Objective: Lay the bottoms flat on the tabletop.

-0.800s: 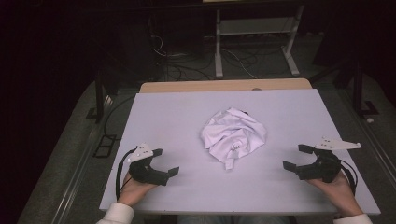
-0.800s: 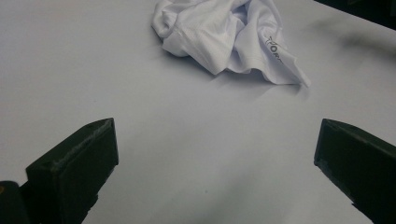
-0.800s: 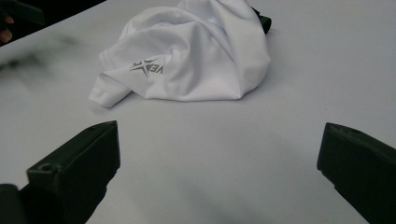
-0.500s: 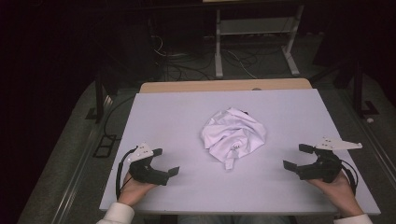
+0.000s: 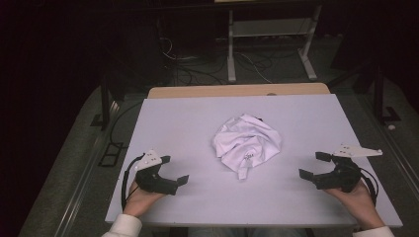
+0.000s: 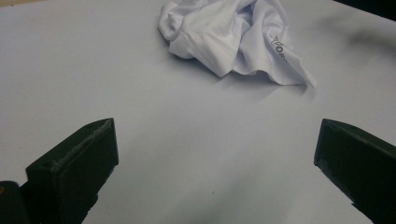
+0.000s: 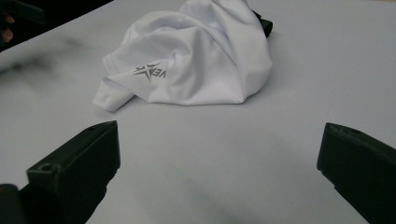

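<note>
A crumpled white garment (image 5: 247,144) with a small grey logo lies bunched in the middle of the pale table (image 5: 197,123). My left gripper (image 5: 174,170) rests near the front left, open, its jaws pointing right toward the cloth, well short of it. On the front right, my right gripper (image 5: 316,166) is open too and points left at the cloth. In the left gripper view the garment (image 6: 233,37) lies ahead beyond the wide-apart jaws, with nothing between them (image 6: 215,154). The right gripper view shows the garment (image 7: 196,60) ahead of its spread, empty jaws (image 7: 219,154).
Bare table top surrounds the cloth on all sides. A wooden strip (image 5: 237,91) runs along the far edge. Beyond it, the dark floor holds cables and a white metal stand (image 5: 269,44).
</note>
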`<state>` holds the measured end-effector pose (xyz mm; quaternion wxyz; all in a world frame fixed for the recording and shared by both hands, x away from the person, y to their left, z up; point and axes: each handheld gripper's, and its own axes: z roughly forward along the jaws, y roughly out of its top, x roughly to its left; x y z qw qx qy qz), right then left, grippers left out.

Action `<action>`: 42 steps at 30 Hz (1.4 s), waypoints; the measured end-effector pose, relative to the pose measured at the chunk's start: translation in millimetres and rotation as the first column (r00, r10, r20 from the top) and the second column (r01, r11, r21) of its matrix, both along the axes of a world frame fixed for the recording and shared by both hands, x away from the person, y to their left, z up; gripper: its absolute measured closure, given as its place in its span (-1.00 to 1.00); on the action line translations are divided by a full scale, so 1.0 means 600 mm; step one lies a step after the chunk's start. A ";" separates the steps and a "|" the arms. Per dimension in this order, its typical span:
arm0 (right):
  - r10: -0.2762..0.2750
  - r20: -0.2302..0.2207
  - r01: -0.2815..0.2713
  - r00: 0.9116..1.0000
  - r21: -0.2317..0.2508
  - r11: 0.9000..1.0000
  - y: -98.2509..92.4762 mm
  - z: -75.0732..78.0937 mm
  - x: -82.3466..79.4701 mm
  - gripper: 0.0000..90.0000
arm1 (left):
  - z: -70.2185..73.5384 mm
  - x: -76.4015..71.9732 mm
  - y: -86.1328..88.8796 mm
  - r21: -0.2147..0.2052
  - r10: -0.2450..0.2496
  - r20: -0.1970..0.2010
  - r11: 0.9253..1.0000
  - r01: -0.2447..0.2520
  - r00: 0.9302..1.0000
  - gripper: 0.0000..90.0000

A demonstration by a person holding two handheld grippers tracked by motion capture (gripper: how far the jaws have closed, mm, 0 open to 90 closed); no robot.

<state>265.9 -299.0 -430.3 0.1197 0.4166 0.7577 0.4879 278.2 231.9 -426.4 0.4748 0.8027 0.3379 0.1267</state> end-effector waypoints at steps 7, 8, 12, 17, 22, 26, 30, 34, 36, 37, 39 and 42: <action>-0.010 -0.002 0.010 1.000 -0.009 1.000 0.001 0.011 0.003 -1.00 | 0.007 0.009 -0.010 0.037 -0.005 0.002 0.999 0.005 1.000 -1.00; -0.014 -0.006 0.014 1.000 -0.005 1.000 0.001 0.013 0.004 -1.00 | 0.010 0.010 -0.011 0.042 -0.008 0.001 0.999 0.008 1.000 -1.00; -0.010 0.000 0.010 1.000 -0.014 1.000 0.004 0.025 0.014 -1.00 | 0.021 0.018 -0.009 0.053 -0.004 0.008 0.999 0.003 1.000 -1.00; 0.001 0.002 -0.001 1.000 -0.021 1.000 0.008 0.038 0.025 -1.00 | 0.033 0.026 -0.006 0.048 -0.006 0.005 0.999 0.005 1.000 -1.00; 0.012 0.008 -0.012 1.000 -0.029 1.000 0.014 0.052 0.039 -1.00 | 0.046 0.034 -0.009 0.055 -0.018 0.009 0.998 0.017 1.000 -1.00; 0.024 0.010 -0.024 1.000 -0.032 0.999 0.021 0.062 0.049 -1.00 | 0.055 0.043 -0.012 0.068 -0.012 0.028 0.998 0.010 1.000 -1.00; 0.040 0.014 -0.039 0.999 -0.040 0.998 0.031 0.070 0.061 -1.00 | 0.062 0.053 -0.013 0.072 -0.010 0.025 0.997 0.009 1.000 -1.00; 0.050 0.012 -0.050 0.999 -0.042 0.998 0.037 0.073 0.068 -1.00 | 0.067 0.061 -0.014 0.076 -0.010 0.025 0.997 0.008 1.000 -1.00; 0.055 0.006 -0.055 0.998 -0.042 0.998 0.043 0.074 0.077 -1.00 | 0.068 0.069 -0.013 0.073 0.002 0.032 0.997 -0.005 0.999 -1.00; 0.055 0.006 -0.055 0.998 -0.042 0.998 0.043 0.074 0.077 -1.00 | 0.068 0.069 -0.013 0.073 0.002 0.032 0.997 -0.005 0.999 -1.00; 0.057 0.005 -0.056 0.998 -0.047 0.997 0.046 0.073 0.082 -1.00 | 0.068 0.075 -0.012 0.062 0.012 0.031 0.998 -0.014 0.999 -1.00; 0.060 -0.002 -0.060 0.998 -0.047 0.997 0.051 0.070 0.088 -1.00 | 0.066 0.084 -0.014 0.053 0.024 0.029 0.998 -0.026 0.999 -1.00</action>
